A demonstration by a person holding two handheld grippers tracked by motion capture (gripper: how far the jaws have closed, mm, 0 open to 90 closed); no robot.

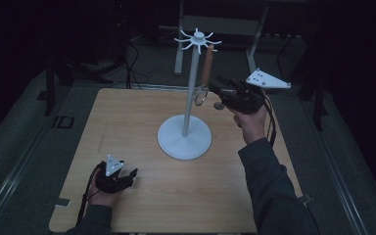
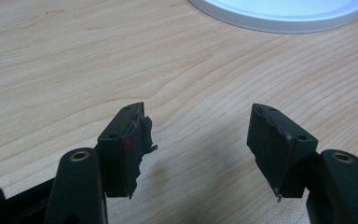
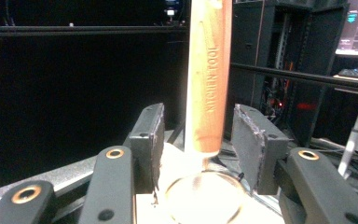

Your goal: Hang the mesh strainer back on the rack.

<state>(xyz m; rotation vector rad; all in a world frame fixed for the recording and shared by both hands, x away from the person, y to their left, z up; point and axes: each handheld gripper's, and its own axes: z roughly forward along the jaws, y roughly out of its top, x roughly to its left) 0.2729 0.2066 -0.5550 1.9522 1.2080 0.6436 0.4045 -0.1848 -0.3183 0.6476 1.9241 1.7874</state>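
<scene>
Light wooden table [image 1: 142, 122]: white stand's round base [image 1: 184, 136] rests near centre; left hand with left gripper [image 1: 129, 176] rests near front-left edge.

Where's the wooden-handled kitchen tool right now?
High view: the kitchen tool hangs from the white rack, right of its pole, between the open right tongs.

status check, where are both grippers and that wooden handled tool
Right gripper open, jaws either side of the hanging wooden-handled tool, pads clear. Left gripper open, empty, low over table. Nothing in the way.
</scene>
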